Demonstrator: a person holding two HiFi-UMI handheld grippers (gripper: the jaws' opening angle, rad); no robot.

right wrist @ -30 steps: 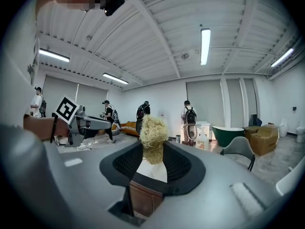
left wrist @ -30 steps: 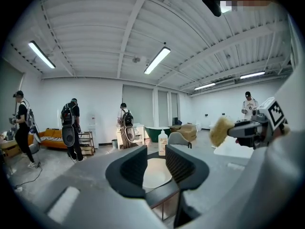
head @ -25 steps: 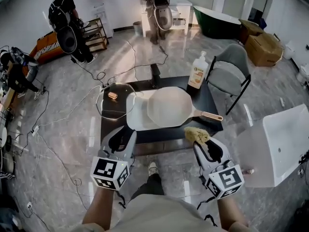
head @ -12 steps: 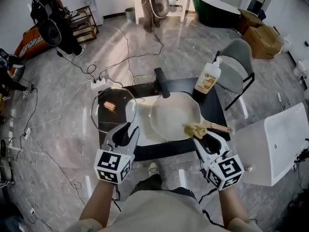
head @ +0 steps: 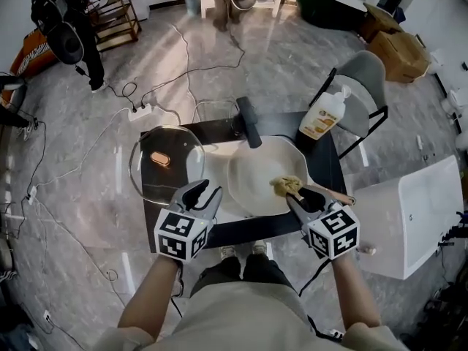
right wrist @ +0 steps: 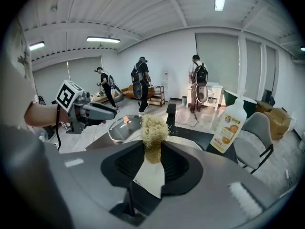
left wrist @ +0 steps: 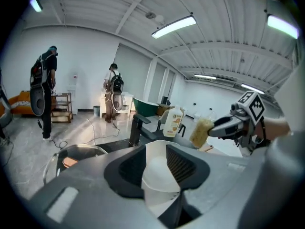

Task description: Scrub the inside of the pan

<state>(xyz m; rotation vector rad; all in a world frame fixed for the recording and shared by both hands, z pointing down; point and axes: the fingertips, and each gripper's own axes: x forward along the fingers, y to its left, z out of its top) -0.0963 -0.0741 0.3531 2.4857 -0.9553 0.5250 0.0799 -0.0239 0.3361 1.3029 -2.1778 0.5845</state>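
Above the pan [head: 252,175], scrubber [head: 284,186] in right hand-held gripper [head: 296,194]

Glass lid [head: 164,168] lies on the black table's [head: 327,163] left; soap bottle [head: 324,118] stands near a grey chair [head: 363,75]

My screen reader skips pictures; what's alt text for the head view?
The right gripper holds a yellow sponge over a white pan on a dark table. The empty left gripper, jaws just opening wider, hovers by a glass lid.
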